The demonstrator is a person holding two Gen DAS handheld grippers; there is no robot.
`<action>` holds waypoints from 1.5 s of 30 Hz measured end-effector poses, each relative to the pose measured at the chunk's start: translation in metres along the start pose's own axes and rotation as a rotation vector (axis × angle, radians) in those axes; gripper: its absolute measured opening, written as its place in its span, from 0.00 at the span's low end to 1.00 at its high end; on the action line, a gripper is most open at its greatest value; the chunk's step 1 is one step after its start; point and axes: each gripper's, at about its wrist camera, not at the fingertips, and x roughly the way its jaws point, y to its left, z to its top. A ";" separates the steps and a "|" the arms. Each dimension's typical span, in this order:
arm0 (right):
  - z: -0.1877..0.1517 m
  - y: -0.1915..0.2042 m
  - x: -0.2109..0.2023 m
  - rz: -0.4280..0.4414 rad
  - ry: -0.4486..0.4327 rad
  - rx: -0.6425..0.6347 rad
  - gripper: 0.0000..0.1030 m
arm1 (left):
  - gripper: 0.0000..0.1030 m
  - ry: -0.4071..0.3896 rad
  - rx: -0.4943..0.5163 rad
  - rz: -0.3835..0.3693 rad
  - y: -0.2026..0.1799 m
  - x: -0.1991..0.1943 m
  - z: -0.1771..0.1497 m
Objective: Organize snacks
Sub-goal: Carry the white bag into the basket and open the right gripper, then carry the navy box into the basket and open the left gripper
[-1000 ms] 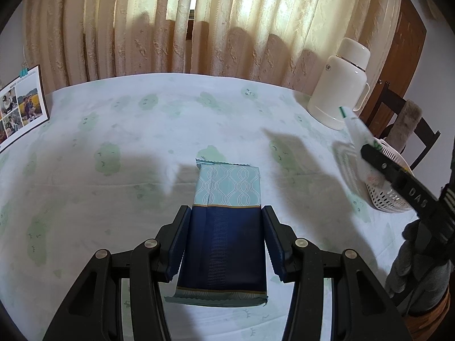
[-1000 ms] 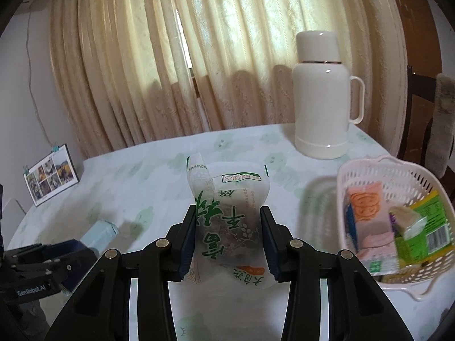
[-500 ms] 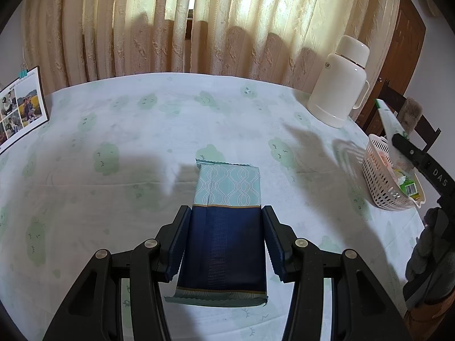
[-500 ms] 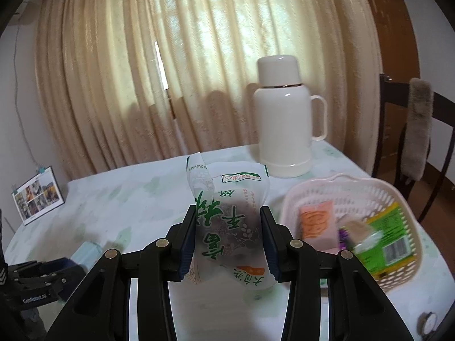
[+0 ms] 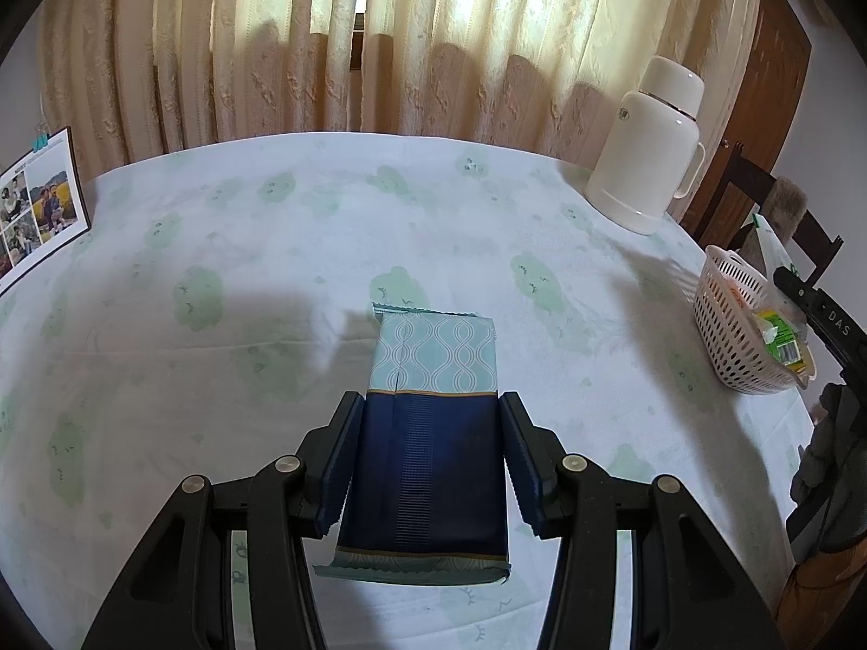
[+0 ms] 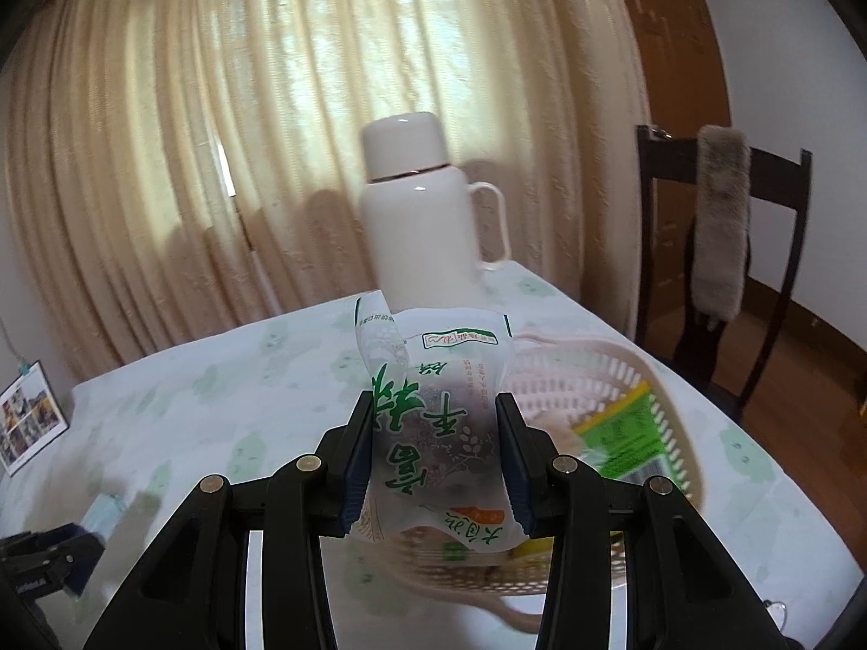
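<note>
A navy and teal snack packet (image 5: 433, 346) lies lengthwise between the pads of my left gripper (image 5: 429, 400), which is shut on its dark half just above the green-patterned tablecloth (image 5: 244, 271). My right gripper (image 6: 434, 400) is shut on a white snack bag with green characters (image 6: 433, 363) and holds it over the near rim of a pale plastic basket (image 6: 590, 379). In the left wrist view the basket (image 5: 726, 336) stands at the table's right edge, with that bag (image 5: 772, 241) and the right gripper's black finger (image 5: 813, 303) above it. Several packets lie inside, one green (image 6: 623, 433).
A white thermos jug (image 6: 428, 227) stands behind the basket near the curtain (image 5: 379, 43). A photo card (image 5: 38, 211) leans at the table's far left. A dark wooden chair (image 6: 726, 206) with a furry cover stands beyond the right edge of the table.
My right gripper has carried the white bag to the right, from beside the basket to over it. The left gripper and its packet have not moved.
</note>
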 end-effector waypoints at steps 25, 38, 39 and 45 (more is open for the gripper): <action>-0.018 -0.043 -0.014 -0.200 -0.163 0.126 0.57 | 0.45 0.034 0.014 -0.018 -0.008 0.016 -0.005; -0.016 -0.085 -0.030 -0.280 -0.205 0.264 0.61 | 0.45 0.034 0.076 -0.058 -0.047 0.011 0.013; -0.016 -0.085 -0.030 -0.278 -0.206 0.268 0.61 | 0.45 0.028 0.097 -0.067 -0.057 0.009 0.015; -0.019 -0.084 -0.031 -0.264 -0.202 0.284 0.62 | 0.45 0.011 0.183 -0.129 -0.107 0.008 0.029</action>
